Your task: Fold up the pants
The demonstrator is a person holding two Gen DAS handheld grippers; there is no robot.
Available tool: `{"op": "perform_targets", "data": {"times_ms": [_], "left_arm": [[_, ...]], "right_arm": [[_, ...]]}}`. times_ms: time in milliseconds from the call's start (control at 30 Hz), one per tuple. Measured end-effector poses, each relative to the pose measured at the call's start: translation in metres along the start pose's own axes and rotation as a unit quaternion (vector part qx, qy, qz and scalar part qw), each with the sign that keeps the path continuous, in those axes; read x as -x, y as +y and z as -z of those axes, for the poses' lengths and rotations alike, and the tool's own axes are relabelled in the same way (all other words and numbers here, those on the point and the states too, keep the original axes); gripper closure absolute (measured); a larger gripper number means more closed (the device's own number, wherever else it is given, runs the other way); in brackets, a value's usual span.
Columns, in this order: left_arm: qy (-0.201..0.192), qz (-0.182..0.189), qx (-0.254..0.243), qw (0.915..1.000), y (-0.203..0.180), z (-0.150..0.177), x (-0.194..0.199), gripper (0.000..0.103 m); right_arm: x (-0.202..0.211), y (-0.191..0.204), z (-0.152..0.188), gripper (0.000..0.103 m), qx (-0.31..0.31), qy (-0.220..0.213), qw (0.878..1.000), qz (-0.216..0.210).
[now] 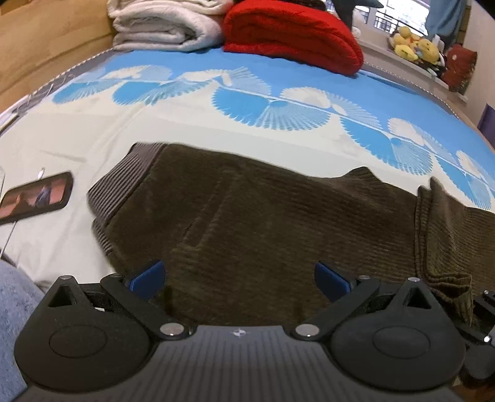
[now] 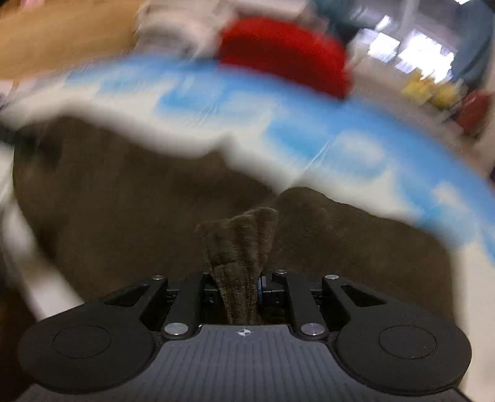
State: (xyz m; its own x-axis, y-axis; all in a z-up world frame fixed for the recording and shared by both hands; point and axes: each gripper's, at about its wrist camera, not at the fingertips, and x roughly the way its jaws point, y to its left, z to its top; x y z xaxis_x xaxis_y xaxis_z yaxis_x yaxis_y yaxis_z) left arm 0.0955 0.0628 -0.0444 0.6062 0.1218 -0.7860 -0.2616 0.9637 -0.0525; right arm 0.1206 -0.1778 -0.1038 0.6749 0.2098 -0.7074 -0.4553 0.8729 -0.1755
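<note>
- The right gripper (image 2: 238,286) is clenched on a bunched tuft of the brown corduroy pants (image 2: 238,247); the cloth fans out past the fingertips toward 12 o'clock in the right wrist view.
- That view is heavily smeared, so finer detail around the pinch cannot be told.
- The left gripper (image 1: 239,278) is released, its blue pads (image 1: 147,276) spread wide and holding nothing, poised above the cloth.
- In the left wrist view the pants (image 1: 247,222) lie on the bed sheet (image 1: 62,148), filling the frame from 9 to 3 o'clock ahead of the fingers.
- Their long axis runs roughly 9 to 3; the ribbed waistband (image 1: 114,188) is at 10 o'clock, and a raised fold of fabric (image 1: 439,235) stands at 3 o'clock.
- Judgement: the right hand, already holding cloth, is nearer the free end and suited to carry it across toward the waistband at the left.
- A phone (image 1: 37,196) lies at 9 o'clock, apart from the pants.
- A red blanket (image 1: 294,37) and a white blanket (image 1: 167,24) sit at 12 o'clock, well apart.
</note>
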Motion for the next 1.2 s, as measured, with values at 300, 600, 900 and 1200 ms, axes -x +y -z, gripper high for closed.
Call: {"op": "perform_targets", "data": {"times_ms": [300, 600, 900, 1200], "left_arm": [[-0.007, -0.021, 0.03, 0.9993, 0.03, 0.008, 0.006, 0.0], [-0.007, -0.019, 0.033, 0.9993, 0.036, 0.01, 0.008, 0.0], [-0.007, -0.017, 0.024, 0.9995, 0.027, 0.015, 0.007, 0.0], [-0.007, -0.016, 0.01, 0.9998, 0.018, 0.021, 0.011, 0.0]], "right_arm": [[0.041, -0.033, -0.05, 0.089, -0.065, -0.136, 0.988, 0.025], [0.0, 0.007, -0.007, 0.065, 0.045, -0.036, 0.998, -0.038], [0.029, -0.02, -0.001, 0.045, -0.122, -0.024, 0.975, -0.183], [0.042, -0.003, -0.002, 0.052, -0.128, -0.033, 0.979, -0.157]]}}
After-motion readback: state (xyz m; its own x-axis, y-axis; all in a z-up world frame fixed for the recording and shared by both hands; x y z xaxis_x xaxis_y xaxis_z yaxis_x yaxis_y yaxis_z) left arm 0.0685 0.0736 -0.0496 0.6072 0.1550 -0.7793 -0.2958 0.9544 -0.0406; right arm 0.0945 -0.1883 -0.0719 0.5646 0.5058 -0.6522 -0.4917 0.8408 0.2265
